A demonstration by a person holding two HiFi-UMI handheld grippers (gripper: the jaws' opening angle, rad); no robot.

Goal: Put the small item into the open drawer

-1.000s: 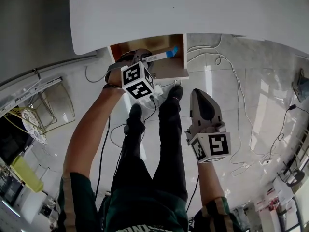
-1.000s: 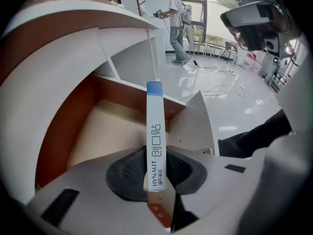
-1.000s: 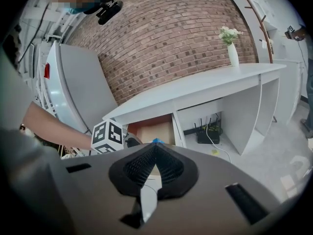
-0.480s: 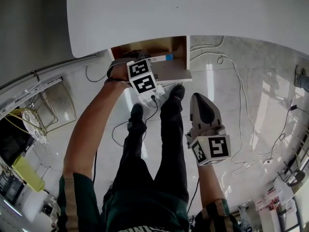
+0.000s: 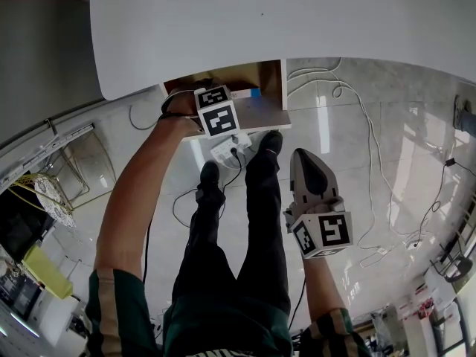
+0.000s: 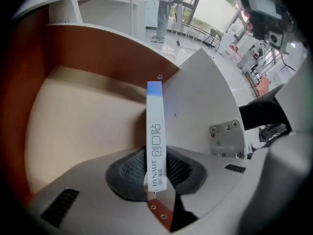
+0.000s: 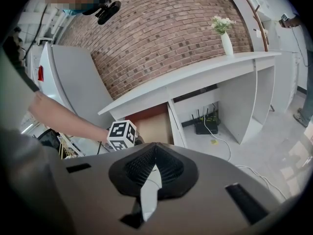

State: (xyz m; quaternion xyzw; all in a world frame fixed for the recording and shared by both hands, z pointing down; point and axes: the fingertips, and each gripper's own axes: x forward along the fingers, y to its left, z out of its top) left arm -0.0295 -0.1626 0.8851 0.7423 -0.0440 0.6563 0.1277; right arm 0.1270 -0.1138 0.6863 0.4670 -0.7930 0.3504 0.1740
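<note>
The left claw (image 6: 156, 169) is clamped narrowly on the lower end of a slim white adhesive-bandage strip (image 6: 154, 126). The strip stands out straight from the pads, its blue tip farthest from them. This claw points down into the open drawer (image 6: 83, 116), so the strip hangs over the wooden bottom near the brown rear wall. Whether it touches the bottom cannot be told. In the head view the strip (image 5: 245, 93) lies inside the drawer (image 5: 262, 74), which is pulled out from under the white counter (image 5: 260, 21). The right claw (image 7: 154, 166) is closed with nothing between its pads. It is held well apart from the drawer, above the tiled floor (image 5: 387, 147), beside the person's dark-trousered legs (image 5: 253, 222). A white power strip (image 5: 227, 147) lies on the floor below the drawer front.
</note>
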